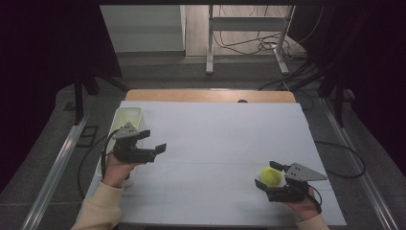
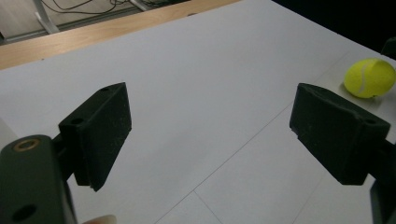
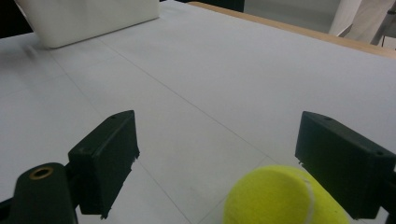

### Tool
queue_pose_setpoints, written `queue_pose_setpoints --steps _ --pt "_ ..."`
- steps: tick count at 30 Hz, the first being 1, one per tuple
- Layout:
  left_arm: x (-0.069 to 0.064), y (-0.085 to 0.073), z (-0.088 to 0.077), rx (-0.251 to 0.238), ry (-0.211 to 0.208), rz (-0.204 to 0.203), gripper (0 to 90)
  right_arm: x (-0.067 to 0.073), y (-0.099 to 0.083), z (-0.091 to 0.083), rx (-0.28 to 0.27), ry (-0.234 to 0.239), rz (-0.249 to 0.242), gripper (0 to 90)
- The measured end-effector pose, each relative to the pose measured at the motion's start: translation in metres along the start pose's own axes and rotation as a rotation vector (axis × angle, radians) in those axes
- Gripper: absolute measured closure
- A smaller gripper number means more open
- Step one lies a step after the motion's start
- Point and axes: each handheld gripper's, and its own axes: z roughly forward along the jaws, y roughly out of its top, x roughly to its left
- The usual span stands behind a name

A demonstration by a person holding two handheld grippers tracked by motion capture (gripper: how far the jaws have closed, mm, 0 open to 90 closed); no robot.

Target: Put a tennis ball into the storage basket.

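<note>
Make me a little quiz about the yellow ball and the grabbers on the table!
1. True or false: the right hand-held gripper is clamped shut on the fuzzy yellow tennis ball.
2. Which hand-held gripper is nearer the pale rectangular plastic bin: A left, B right?
3. What is between the pads of the left hand-held gripper?

Key
1. False: it is open, and the ball sits beside one pad with a wide gap to the other.
2. A.
3. Nothing, just the white table beyond.
</note>
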Motion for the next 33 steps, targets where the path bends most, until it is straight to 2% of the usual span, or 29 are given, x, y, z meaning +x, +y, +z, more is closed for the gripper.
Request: queue_pose_setpoints --steps 10,16,24,33 --pt "-0.014 -0.002 0.013 0.019 -0.034 0.027 13.7 -0.003 0.000 -0.002 -0.010 0.007 0.007 13.7" --pt "-0.022 -0.002 0.018 0.022 -0.055 0.052 13.5 -0.003 0.000 -0.002 -0.018 0.004 0.004 13.7" --pt "-0.032 -0.003 0.026 0.017 -0.094 0.064 13.7 -0.003 0.001 -0.004 -0.022 -0.002 0.004 13.7" --pt "-0.039 -0.003 0.031 0.020 -0.109 0.081 13.6 -0.003 0.001 -0.005 -0.024 0.001 0.010 13.7"
